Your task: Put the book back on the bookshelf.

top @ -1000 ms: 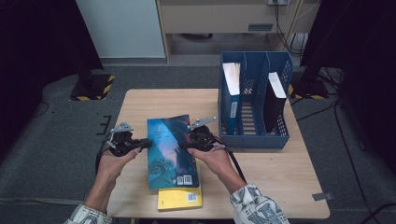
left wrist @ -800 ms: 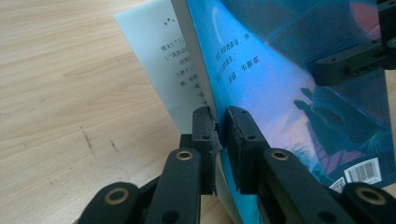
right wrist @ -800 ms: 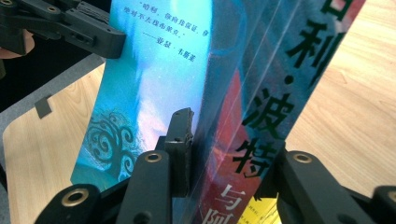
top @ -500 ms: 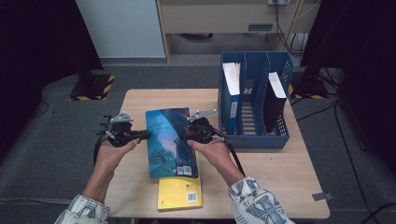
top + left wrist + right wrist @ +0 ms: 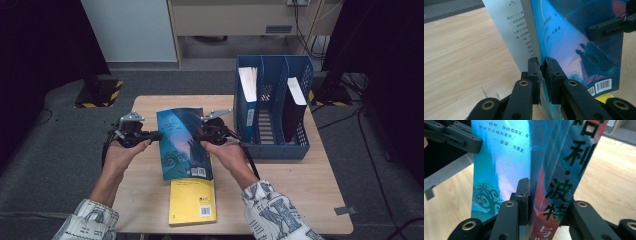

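So both hand-held grippers are gripping the blue book (image 5: pixel 184 145) right now. The left hand-held gripper (image 5: pixel 150 136) is pinching the book's open edge, jaws nearly together with just the cover flap squeezed between the pads (image 5: pixel 534 72). The right hand-held gripper (image 5: pixel 202 134) is clamping across the spine side, and its jaws have just been closing onto the full thickness of the book. The book is hanging tilted above the bench (image 5: pixel 295 195), its lower edge overlapping a yellow book (image 5: pixel 192 202) lying flat underneath. A blue file rack (image 5: pixel 272 107) is sitting just to the right, holding a couple of files.
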The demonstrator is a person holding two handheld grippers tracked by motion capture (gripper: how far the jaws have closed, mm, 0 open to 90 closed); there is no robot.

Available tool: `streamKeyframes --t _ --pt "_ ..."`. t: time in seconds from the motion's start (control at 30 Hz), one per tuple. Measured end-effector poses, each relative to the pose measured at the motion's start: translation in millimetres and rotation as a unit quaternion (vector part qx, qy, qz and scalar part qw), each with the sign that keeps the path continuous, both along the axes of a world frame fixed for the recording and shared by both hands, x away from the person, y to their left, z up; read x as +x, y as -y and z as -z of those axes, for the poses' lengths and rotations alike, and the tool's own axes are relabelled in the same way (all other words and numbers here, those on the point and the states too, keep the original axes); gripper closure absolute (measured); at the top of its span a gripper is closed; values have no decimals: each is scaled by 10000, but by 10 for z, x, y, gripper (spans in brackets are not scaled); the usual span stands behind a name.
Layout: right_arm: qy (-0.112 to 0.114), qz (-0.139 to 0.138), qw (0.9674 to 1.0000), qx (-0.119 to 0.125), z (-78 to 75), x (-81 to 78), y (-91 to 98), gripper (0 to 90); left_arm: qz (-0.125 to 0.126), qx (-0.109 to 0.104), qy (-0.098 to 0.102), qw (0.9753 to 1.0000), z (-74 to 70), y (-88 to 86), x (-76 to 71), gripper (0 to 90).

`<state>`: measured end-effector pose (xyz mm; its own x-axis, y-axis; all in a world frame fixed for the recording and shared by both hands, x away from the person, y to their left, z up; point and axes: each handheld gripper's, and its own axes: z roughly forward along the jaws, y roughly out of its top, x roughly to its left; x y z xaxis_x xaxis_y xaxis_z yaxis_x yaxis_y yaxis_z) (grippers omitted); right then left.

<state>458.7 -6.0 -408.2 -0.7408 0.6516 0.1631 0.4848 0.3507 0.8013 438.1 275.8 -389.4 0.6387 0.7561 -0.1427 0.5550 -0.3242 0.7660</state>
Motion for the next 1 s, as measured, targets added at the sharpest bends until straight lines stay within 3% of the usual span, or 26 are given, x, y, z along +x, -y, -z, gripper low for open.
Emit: streamKeyframes --t 0.3,0.43,0.63,0.77,1.0 --pt "202 126 9995 201 -8 204 -5 712 -89 46 177 9998 -104 19 173 833" --pt "277 152 9993 208 -8 237 -10 714 -72 125 208 9997 -118 25 180 833" --pt "398 118 9990 163 -9 140 2 707 -49 66 305 9995 -110 11 37 832" --pt "440 130 9988 179 -13 31 9 690 -47 -104 329 9994 -99 -41 -97 831" --pt "584 23 9980 240 -31 -175 56 706 23 -185 485 9987 -96 -53 -294 830"
